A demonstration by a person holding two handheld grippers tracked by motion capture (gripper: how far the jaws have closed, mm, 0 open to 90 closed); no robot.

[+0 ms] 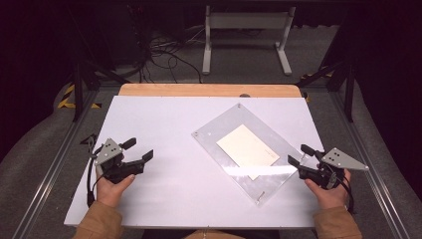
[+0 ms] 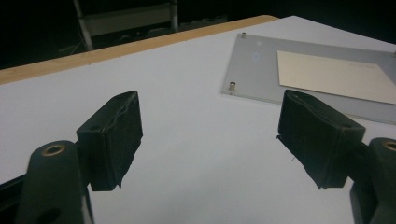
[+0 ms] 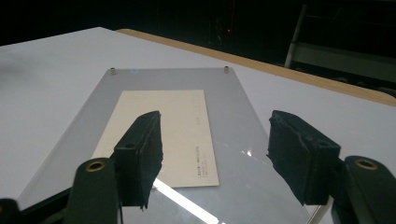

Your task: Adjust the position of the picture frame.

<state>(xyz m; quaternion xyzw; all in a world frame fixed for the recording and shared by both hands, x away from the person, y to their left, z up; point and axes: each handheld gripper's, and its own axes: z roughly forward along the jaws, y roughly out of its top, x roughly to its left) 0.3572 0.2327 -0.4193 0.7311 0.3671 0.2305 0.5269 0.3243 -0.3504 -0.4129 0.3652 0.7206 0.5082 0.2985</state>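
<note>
Now we are holding the left gripper (image 1: pixel 133 152) at the lower left of the high view, over bare white table (image 1: pixel 164 124). Its jaws are standing wide apart with nothing between them. We are holding the right gripper (image 1: pixel 301 155) at the lower right, just beside the right edge of the clear plate (image 1: pixel 226 119), and its jaws are gaping too, gripping nothing. The clear plate is lying tilted in the middle right of the table, with small pegs at its corners. A cream card (image 1: pixel 246 146) is resting flat inside it. Lots of open white room is lying between the left gripper and the plate's near edge.
</note>
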